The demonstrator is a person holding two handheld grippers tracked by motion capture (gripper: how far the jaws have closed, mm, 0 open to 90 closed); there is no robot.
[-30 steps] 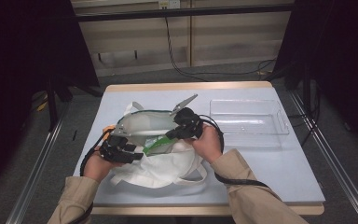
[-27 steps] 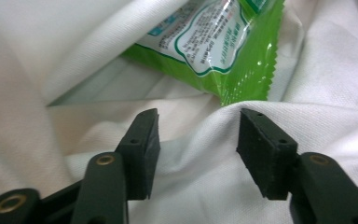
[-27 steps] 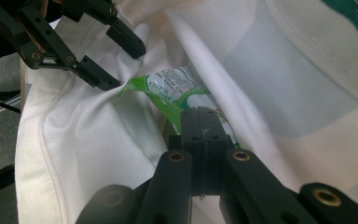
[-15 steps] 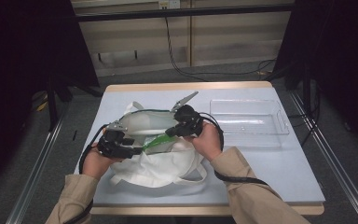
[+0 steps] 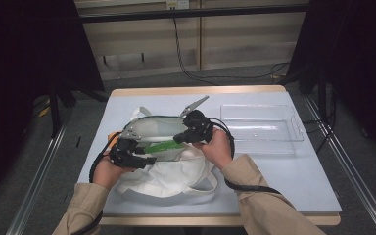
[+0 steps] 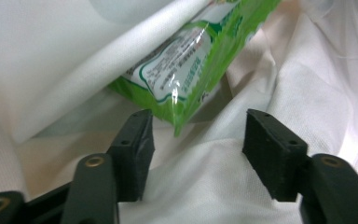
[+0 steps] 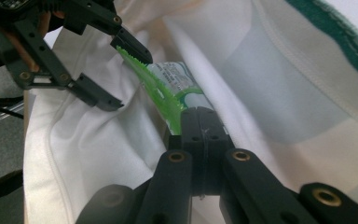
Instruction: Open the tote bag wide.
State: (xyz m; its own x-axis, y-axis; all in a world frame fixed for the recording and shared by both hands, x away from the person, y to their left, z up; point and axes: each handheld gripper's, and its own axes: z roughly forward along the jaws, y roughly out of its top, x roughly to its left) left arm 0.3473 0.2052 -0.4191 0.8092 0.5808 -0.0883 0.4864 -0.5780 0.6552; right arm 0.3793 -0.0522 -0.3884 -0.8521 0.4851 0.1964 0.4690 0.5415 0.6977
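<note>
Near the tabletop's front-left corner, the right gripper (image 5: pixel 182 138), clamped on the green packet (image 5: pixel 162 146), has drawn it farther from the white bag (image 5: pixel 176 171) (nearly free); left gripper (image 5: pixel 144 157) waits apart.

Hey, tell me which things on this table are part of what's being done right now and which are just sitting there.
In the job:
green packet, clamped in the right tool
white cloth bag
left tool, open by the packet's corner

Lying about:
clear plastic tray, apart from the bag
table
</note>
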